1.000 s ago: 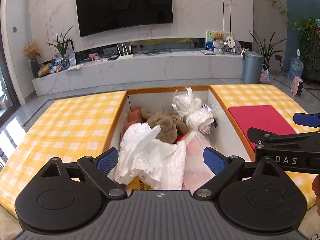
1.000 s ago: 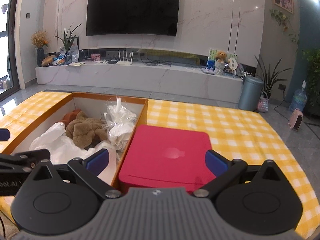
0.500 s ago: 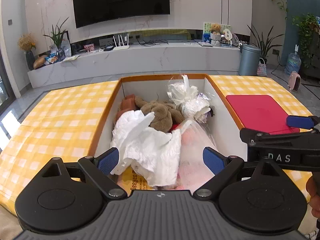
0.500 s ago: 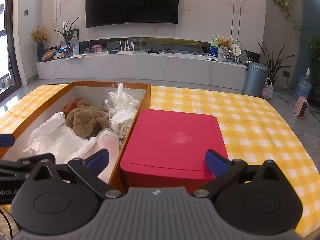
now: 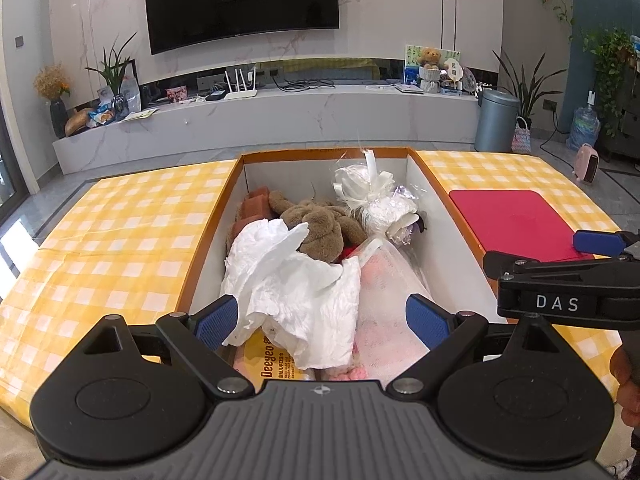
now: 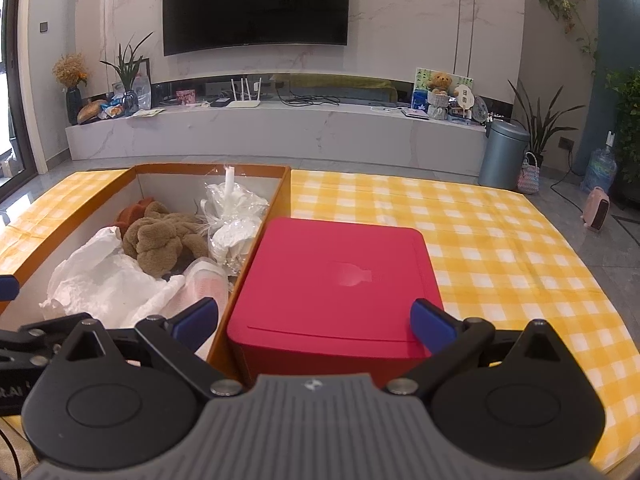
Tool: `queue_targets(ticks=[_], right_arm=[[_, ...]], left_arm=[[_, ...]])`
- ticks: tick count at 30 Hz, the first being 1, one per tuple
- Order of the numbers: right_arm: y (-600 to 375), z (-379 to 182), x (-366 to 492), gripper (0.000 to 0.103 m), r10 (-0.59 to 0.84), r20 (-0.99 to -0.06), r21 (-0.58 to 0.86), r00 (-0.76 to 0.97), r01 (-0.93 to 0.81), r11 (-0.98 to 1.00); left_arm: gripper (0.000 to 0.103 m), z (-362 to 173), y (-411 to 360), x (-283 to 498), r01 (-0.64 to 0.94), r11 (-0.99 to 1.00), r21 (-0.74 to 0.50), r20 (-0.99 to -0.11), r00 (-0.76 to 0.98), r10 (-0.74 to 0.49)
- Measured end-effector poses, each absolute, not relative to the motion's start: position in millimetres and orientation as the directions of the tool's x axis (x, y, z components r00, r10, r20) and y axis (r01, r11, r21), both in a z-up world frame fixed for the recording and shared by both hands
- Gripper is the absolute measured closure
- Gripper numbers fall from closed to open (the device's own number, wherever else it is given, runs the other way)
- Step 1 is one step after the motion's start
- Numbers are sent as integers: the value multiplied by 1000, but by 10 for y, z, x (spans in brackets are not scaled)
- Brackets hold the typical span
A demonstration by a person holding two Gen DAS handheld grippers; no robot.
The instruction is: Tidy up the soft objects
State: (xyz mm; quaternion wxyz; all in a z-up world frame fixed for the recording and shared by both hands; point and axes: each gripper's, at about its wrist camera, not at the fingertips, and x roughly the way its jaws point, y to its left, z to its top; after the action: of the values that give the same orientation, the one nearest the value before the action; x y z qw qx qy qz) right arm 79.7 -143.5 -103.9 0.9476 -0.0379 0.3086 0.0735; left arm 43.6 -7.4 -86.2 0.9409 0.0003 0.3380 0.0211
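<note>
Hovering L gripper (image 5: pixel 322 314) fingers spread over white cloth (image 5: pixel 296 288) heaped w/ brown plush (image 5: pixel 320 228) in orange box (image 5: pixel 208 236) | R gripper (image 6: pixel 314 318) fingers spread, empty, over red box (image 6: pixel 340 280) | risk: cloth snags plush/bag, drags extras out

I'm looking into a home living room. A big television (image 6: pixel 256 4) hangs on a marble wall above a long low shelf (image 6: pixel 280 130), with houseplants (image 6: pixel 540 120) beside it.
</note>
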Motion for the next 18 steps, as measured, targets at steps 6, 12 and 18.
queue_targets(ticks=[6,12,18], right_arm=[[-1426,-1045,796,3,114,-590,-31,799,-164,986],[-1371,-1073,795,3,94,-592,-75,800,-171,982],[-1340,-1085,794,3,82,-593,-105,801,-178,978]], left_arm=[[0,-841,-42,436,-45,999,-1,-630,776,34],[0,-829,-22,433,-64,998,-11,-629,776,43],[0,-826,-7,430,-70,997,-13,-630,775,46]])
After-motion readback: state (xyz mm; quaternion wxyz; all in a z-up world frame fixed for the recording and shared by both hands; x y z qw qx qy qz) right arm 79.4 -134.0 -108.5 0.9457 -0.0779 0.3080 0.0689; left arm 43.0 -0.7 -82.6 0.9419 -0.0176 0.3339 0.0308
